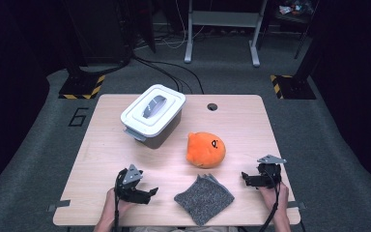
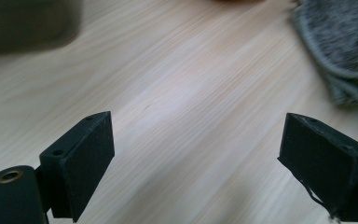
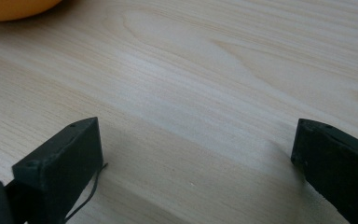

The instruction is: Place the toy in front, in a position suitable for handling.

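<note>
An orange plush toy [image 1: 206, 150] lies in the middle of the wooden table [image 1: 241, 125]; its edge shows at the top left of the right gripper view [image 3: 14, 8]. A folded grey cloth [image 1: 204, 198] lies near the front edge, and its corner shows at the top right of the left gripper view [image 2: 345, 46]. A white lidded box [image 1: 153, 115] stands at the back left. My left gripper [image 1: 151, 192] rests low at the front left, open, pointing right toward the cloth, with bare wood between its jaws [image 2: 196, 163]. My right gripper [image 1: 244, 177] sits at the front right, open over bare wood [image 3: 196, 168].
A round hole [image 1: 212, 106] pierces the table's far edge. Beyond the table are grey carpet, black cables and a metal stand's legs [image 1: 222, 29]. Bare wood lies between the two grippers and around the plush.
</note>
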A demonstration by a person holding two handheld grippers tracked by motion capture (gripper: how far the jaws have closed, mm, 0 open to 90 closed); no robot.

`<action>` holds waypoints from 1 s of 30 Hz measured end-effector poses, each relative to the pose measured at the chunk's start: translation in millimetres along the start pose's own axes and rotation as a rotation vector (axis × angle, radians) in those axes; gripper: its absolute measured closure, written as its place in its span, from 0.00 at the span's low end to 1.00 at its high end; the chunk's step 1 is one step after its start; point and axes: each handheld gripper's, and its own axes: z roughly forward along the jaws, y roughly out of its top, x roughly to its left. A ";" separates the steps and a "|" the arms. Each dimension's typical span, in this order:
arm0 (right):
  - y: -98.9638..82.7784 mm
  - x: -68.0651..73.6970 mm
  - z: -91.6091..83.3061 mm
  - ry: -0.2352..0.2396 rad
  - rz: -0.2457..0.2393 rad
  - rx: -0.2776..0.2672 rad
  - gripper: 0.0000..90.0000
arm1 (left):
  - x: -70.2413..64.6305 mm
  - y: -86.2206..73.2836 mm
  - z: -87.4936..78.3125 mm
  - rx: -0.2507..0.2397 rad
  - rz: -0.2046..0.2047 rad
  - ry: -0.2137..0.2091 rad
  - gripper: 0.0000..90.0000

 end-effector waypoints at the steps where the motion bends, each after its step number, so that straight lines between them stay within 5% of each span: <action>1: 0.0 0.0 0.0 0.000 0.000 0.000 0.01 | 4.1 -4.1 -1.3 0.005 -0.007 0.022 0.10; 2: 0.1 0.3 0.0 0.003 -0.001 0.001 0.01 | 12.6 -12.3 -3.4 0.019 -0.046 0.058 0.08; 4: 0.1 -0.3 0.3 0.003 -0.008 -0.002 0.01 | 16.6 -15.3 -4.7 0.020 -0.047 0.089 0.06; 12: 0.3 1.1 0.4 0.009 -0.017 -0.005 0.01 | 37.8 -29.7 -10.2 0.019 -0.153 0.152 0.04; 23: -0.8 -2.8 -3.9 0.067 -0.004 -0.010 0.00 | 37.8 -28.4 -3.5 0.088 -0.130 0.187 0.01; 30: -0.1 13.7 -20.6 0.128 -0.033 -0.016 0.00 | 38.1 -28.4 -2.9 0.088 -0.142 0.197 0.00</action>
